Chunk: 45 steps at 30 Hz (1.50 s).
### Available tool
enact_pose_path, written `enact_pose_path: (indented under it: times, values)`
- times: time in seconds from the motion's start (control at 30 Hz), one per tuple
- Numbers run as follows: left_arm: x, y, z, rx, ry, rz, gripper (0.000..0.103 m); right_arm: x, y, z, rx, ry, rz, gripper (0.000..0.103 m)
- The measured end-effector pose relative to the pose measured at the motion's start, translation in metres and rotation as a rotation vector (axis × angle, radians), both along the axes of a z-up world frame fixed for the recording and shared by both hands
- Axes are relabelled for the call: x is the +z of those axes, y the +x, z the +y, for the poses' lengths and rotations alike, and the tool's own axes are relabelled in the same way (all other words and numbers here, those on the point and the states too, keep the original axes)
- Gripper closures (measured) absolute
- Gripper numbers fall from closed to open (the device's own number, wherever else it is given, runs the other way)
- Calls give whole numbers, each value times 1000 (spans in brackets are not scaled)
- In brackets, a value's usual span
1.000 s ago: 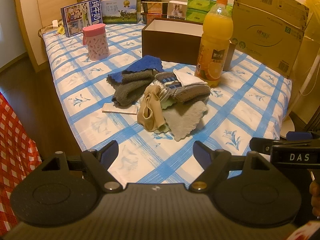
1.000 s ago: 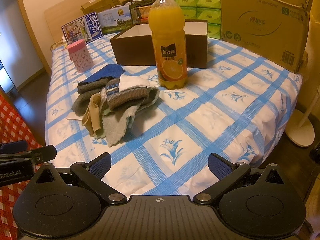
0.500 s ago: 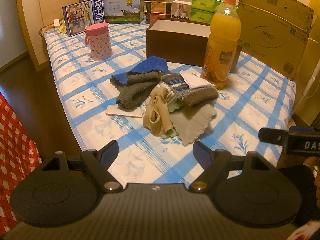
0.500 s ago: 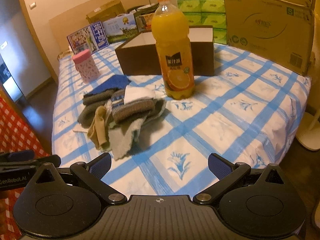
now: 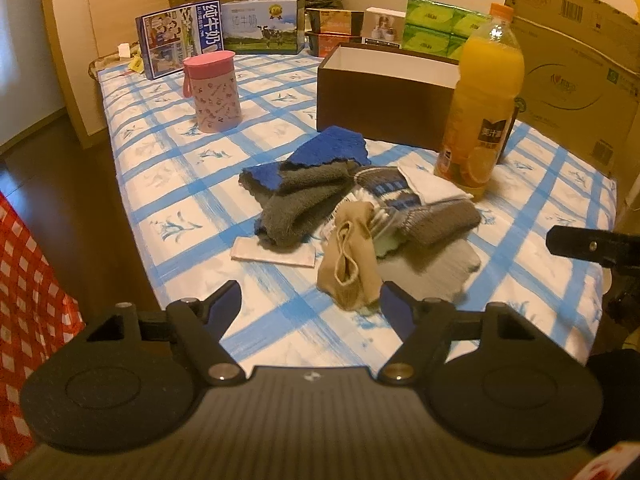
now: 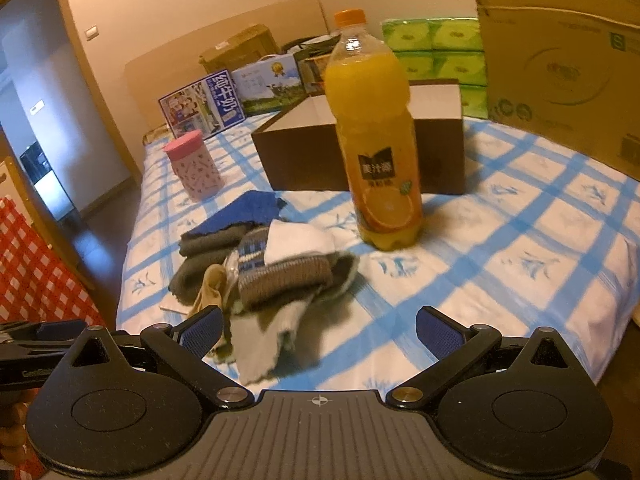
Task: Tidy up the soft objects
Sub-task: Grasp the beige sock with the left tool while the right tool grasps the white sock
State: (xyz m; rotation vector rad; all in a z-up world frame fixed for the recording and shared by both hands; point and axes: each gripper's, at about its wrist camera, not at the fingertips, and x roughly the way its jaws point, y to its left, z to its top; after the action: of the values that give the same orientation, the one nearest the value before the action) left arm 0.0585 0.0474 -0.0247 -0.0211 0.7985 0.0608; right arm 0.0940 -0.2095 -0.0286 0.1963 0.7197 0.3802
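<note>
The left gripper (image 5: 310, 300) hangs over the near edge of the checked bedspread (image 5: 168, 184), its jaws closing with nothing pressed between them; the tan sock (image 5: 350, 264) lies just ahead of its right finger. The right gripper (image 6: 318, 330) stands spread wide and empty, the grey cloth (image 6: 272, 340) under its left finger. The pile of socks and cloths (image 5: 340, 200) sits mid-bed, a blue cloth (image 5: 320, 152) at its far side. Beyond stand the juice bottle (image 5: 482, 100), the brown box (image 5: 384, 92) and the pink cup (image 5: 214, 90).
</note>
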Motion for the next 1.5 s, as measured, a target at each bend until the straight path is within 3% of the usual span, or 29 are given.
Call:
enact_pose_path:
  times: [0.3,0.63,0.8,0.87,0.97,1.1,1.5]
  values:
    - [-23,40,-3,-58,-3,8,37,-18,33,20,51,-36,11,10]
    - [-54,88,-7,-74,-30,43,53,-33,60,27,64,-44,22,14]
    - [-65,102,-8,-82,-41,56,53,-38,67,24,49,-33,31,14]
    - [-69,105,-9,-90,-38,55,59,-39,69,23,46,-28,32,14]
    - [-72,108,-6,-104,-61,56,80,-41,72,22,47,-23,32,14]
    - [-72,107,-3,-127,-107,45,98,-41,76,24,52,-21,25,14]
    - [-34,88,22,-73,-122,-74,99,-41,98,45,108,-34,-10,24]
